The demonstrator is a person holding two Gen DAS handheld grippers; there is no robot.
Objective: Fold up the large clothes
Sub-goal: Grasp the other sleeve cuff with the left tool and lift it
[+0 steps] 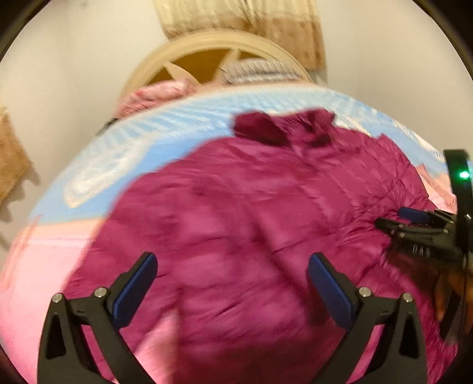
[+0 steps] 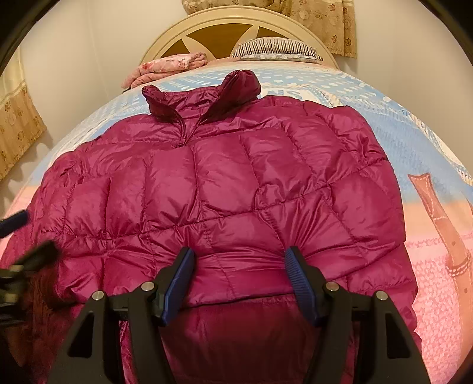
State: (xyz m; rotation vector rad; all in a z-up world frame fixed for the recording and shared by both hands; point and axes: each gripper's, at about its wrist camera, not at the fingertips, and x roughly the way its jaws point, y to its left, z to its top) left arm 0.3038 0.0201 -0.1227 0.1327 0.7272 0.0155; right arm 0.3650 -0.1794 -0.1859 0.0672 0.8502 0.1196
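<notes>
A magenta quilted puffer jacket (image 2: 224, 183) lies spread on the bed, collar toward the headboard; it also shows, blurred, in the left wrist view (image 1: 236, 212). My right gripper (image 2: 238, 257) is open, its blue pads on either side of a raised fold of the jacket's lower part, pressing into the fabric. My left gripper (image 1: 232, 263) is open and empty above the jacket's left side. The right gripper appears at the right edge of the left wrist view (image 1: 414, 221); the left gripper appears blurred at the left edge of the right wrist view (image 2: 26, 236).
The bed has a blue and pink patterned sheet (image 2: 428, 165). A cream headboard (image 2: 236, 20) stands at the back, with a striped pillow (image 2: 275, 48) and a folded pink floral blanket (image 2: 165, 66) before it. Beige curtains (image 2: 17, 124) hang at left and behind.
</notes>
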